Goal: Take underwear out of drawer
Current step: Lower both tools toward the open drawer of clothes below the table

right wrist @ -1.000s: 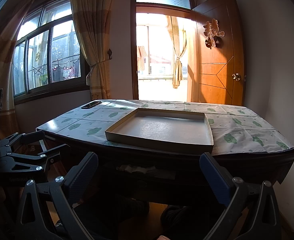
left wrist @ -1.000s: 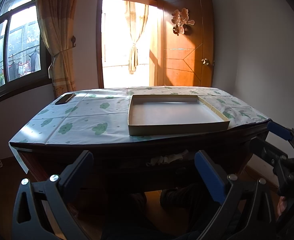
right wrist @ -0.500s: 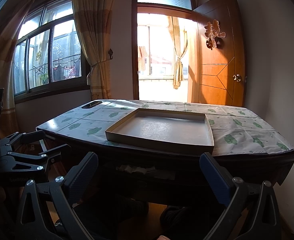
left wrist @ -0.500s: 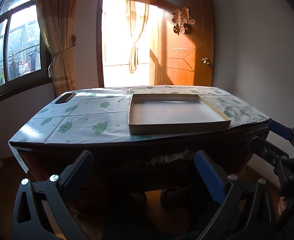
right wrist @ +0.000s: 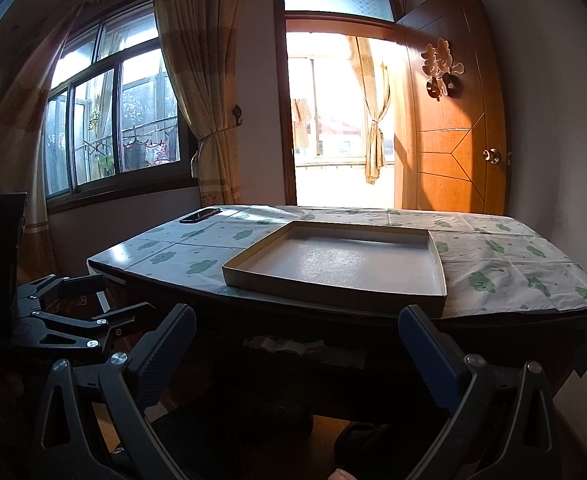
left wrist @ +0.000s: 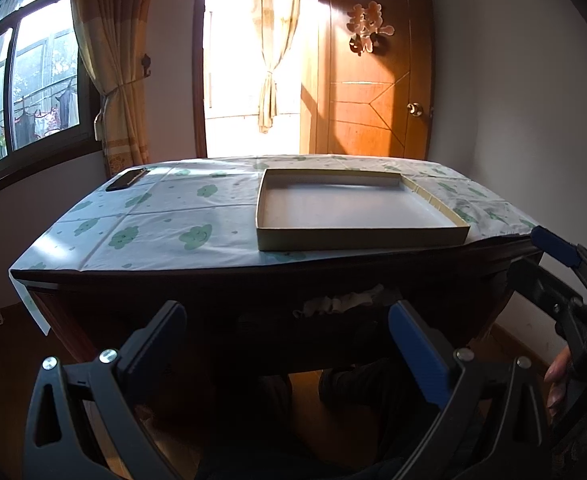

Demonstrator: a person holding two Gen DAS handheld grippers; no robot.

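Observation:
Pale underwear (left wrist: pixel 343 302) lies bunched in the dark drawer (left wrist: pixel 333 320) under the table's front edge; it also shows in the right wrist view (right wrist: pixel 293 346). My left gripper (left wrist: pixel 287 330) is open and empty, held below and in front of the drawer. My right gripper (right wrist: pixel 297 338) is open and empty, also low in front of the table. Each gripper appears at the edge of the other's view, the right one in the left wrist view (left wrist: pixel 565 280) and the left one in the right wrist view (right wrist: pixel 65 312).
A shallow cardboard tray (left wrist: pixel 357 236) sits on the table with the green-patterned cloth (left wrist: pixel 153 232). A black phone (left wrist: pixel 127 179) lies at the far left corner. Behind are a window, curtains and an open wooden door (left wrist: pixel 373 80). My legs are under the table.

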